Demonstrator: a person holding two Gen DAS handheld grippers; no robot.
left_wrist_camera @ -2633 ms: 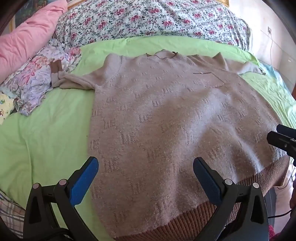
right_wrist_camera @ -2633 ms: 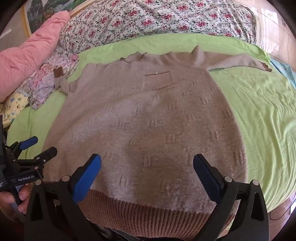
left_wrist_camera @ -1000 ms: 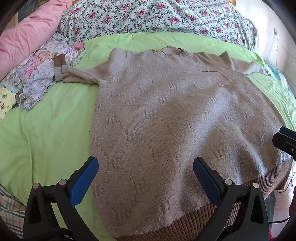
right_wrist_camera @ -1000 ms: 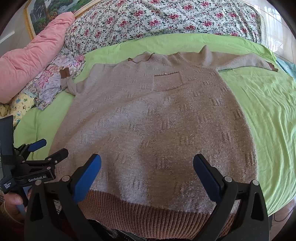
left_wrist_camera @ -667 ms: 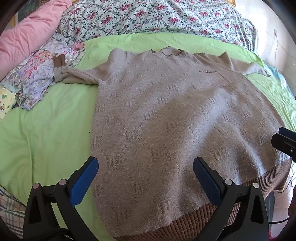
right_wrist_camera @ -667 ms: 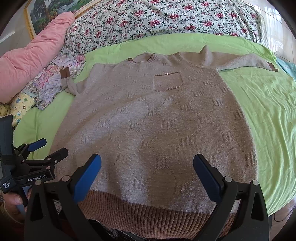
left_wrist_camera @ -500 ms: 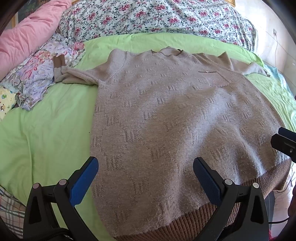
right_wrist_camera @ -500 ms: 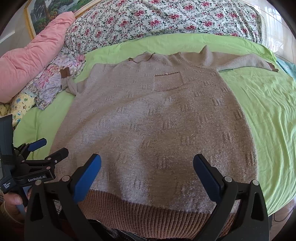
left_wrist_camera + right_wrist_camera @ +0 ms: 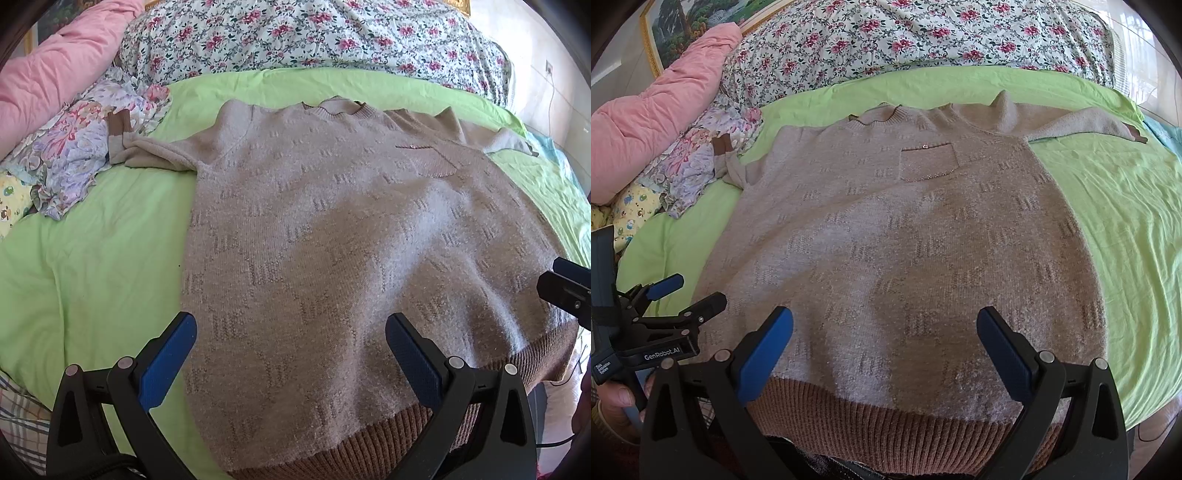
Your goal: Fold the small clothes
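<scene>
Beyond both spread grippers, left gripper and right gripper, lies the sweater.

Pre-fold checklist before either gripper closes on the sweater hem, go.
1. Left gripper open, nothing between the fingers: ok.
2. Right gripper open, nothing held: ok.
3. Sweater spread flat, front up with pocket showing, on the green sheet: ok.
4. Ribbed hem exposed along the near edge, in front of both grippers: ok.
5. Sleeves flat: not ok. Left sleeve is bunched, its cuff lying on the floral garment; right sleeve lies out straight.
6. Hem contact: cannot tell.
</scene>
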